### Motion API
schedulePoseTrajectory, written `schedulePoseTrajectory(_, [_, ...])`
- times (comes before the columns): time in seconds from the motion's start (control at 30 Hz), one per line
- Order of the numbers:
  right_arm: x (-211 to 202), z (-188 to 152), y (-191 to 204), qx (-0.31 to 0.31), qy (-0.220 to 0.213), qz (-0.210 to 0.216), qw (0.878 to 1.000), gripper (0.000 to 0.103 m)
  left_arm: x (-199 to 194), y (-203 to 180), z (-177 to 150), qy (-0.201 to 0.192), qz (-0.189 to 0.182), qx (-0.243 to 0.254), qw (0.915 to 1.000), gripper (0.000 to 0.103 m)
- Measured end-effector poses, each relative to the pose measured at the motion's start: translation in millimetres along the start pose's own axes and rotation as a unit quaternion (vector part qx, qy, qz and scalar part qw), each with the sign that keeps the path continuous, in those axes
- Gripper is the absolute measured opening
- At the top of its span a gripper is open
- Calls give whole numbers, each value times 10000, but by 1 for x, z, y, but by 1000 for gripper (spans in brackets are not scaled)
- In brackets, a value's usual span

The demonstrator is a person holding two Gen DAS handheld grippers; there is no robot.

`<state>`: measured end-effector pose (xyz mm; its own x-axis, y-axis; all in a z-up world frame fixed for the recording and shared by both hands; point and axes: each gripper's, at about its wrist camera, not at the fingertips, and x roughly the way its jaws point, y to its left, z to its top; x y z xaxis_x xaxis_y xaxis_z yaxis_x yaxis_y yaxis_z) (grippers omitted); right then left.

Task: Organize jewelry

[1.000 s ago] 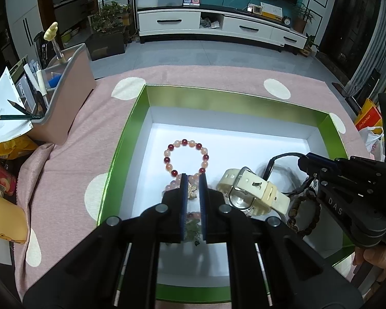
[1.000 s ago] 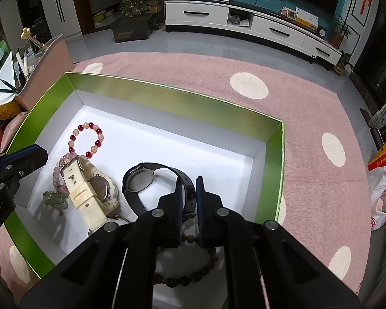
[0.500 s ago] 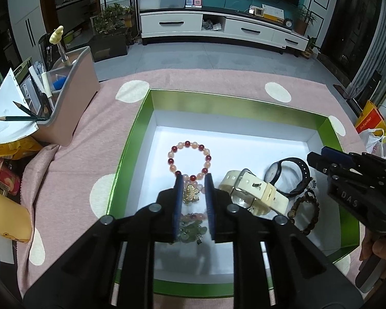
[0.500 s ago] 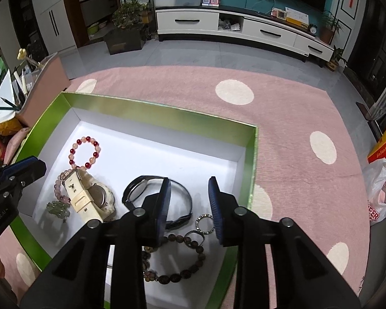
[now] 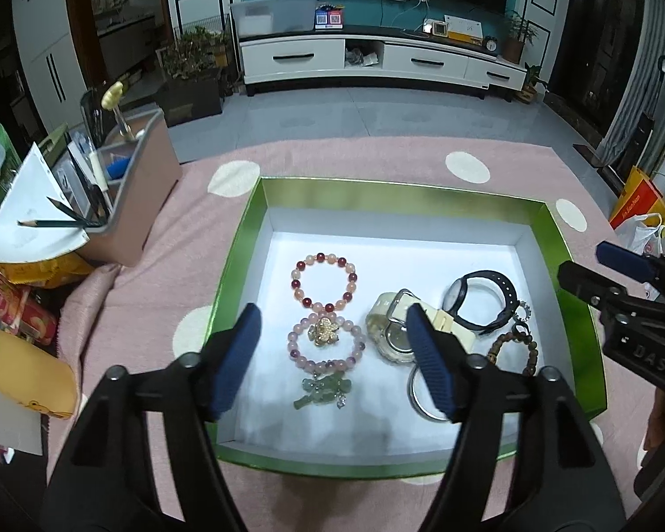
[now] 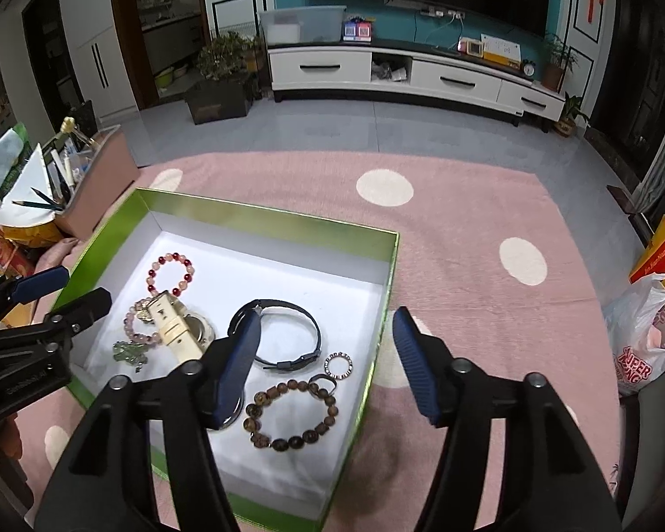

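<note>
A green box [image 5: 239,261] with a white floor holds a red-and-pink bead bracelet [image 5: 295,284], a pink bracelet with a gold flower [image 5: 324,331], a jade pendant [image 5: 323,388], a cream watch [image 5: 387,326], a black watch [image 5: 505,292] and a wooden bead bracelet [image 5: 532,350]. My left gripper [image 5: 332,310] hovers above the bracelets, its jaws opening with nothing between the pads. Over the box's right part, above the black watch [image 6: 283,303] and wooden bracelet [image 6: 297,436], my right gripper [image 6: 327,314] is opening too, holding nothing. A small ring [image 6: 337,365] lies beside them.
The box sits on a pink cloth with cream dots [image 6: 465,230]. A pink desk organizer with pens [image 5: 141,186], papers and snack packets crowd the left side. A plastic bag [image 6: 643,332] lies at the right edge. A white TV cabinet stands across the floor.
Both grippers went from shut to wide open and lifted back from the box. The pink bracelet and the black watch now lie free on the box floor.
</note>
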<state>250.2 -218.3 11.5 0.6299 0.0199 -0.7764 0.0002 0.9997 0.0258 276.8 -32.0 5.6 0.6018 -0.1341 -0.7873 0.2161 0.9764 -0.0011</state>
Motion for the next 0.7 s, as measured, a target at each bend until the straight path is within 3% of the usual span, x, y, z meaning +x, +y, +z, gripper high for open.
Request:
schedulePoseTrajectory(0.37, [-43,-8,5,-111,-171,-34,9998,98,-32,0,1,-240,227,191,9993,97])
schedulePoseTrajectory(0.7, [-75,-5,14,-170,-219,-43,9996,102,-69,4,10,-513,416,291,9974,101])
